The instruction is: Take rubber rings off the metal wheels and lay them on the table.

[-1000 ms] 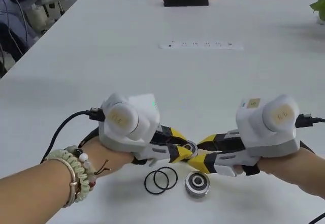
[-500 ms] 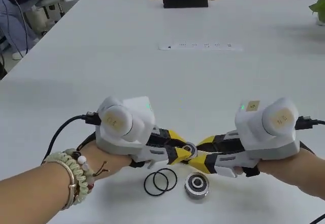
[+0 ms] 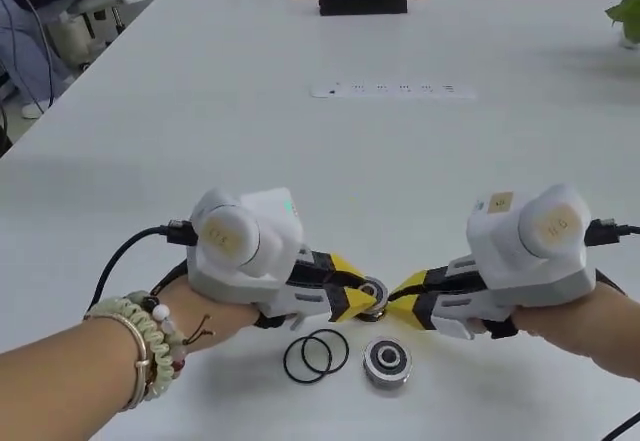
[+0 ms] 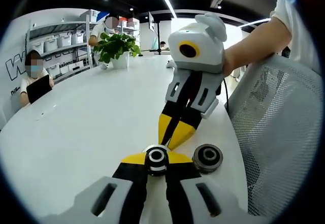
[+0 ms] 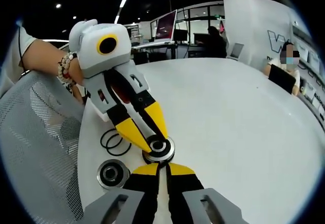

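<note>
Head view: white table (image 3: 400, 161), with both grippers low over its near edge, tips meeting nose to nose. The left gripper (image 3: 350, 299) is clamped on a small silver metal wheel (image 3: 373, 290) with a dark band round its rim. The left gripper view shows this wheel (image 4: 156, 157) seated between the yellow tips, jaws closed against it on either side. The wheel sits low over the table; cannot tell whether it touches the surface. The right gripper (image 3: 407, 294) has its jaws drawn together to a point, no gap visible in its own view, tips touching the held wheel's rim on the side away from the left gripper. Cannot tell whether any rubber is caught between those tips. On the table just in front of the grippers lie two thin black rubber rings (image 3: 317, 354), overlapping and flat. Just beside them is a second silver metal wheel (image 3: 387, 359), lying on its side, free of both grippers. Judgement: the second wheel looks already stripped, and the step in hand is peeling a ring off the held wheel. The next move calls for a firm clamp from the left gripper while the right nips the dark band, draws it over the rim, then lays it by the other rings. Risk: the wheel twisting out of the clamp.
</note>
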`<state>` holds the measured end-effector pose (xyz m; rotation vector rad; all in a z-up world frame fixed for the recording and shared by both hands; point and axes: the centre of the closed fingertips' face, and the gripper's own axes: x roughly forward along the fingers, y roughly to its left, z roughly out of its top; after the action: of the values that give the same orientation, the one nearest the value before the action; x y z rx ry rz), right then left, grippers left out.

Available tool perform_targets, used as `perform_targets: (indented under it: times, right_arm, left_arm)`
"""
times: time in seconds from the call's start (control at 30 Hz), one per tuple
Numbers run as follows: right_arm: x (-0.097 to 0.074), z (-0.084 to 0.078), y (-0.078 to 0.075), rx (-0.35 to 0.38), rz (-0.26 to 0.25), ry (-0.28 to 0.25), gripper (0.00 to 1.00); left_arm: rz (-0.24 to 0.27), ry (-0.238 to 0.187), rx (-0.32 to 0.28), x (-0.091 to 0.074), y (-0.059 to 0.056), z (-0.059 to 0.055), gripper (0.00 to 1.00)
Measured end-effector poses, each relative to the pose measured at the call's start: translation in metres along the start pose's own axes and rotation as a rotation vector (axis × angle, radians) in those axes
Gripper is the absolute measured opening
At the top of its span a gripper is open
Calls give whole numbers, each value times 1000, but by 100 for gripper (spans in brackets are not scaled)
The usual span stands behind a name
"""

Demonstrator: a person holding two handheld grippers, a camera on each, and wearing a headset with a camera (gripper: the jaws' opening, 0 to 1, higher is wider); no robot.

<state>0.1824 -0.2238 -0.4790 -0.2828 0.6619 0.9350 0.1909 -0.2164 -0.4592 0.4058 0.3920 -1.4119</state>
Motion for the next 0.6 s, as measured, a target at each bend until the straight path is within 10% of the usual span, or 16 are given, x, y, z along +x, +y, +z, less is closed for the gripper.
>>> perform_targets:
  times: [0.6]
  right_arm:
    - [-1, 1, -11, 133, -79, 42, 0]
  left_arm:
    - [5, 3, 4, -1, 1, 0, 7]
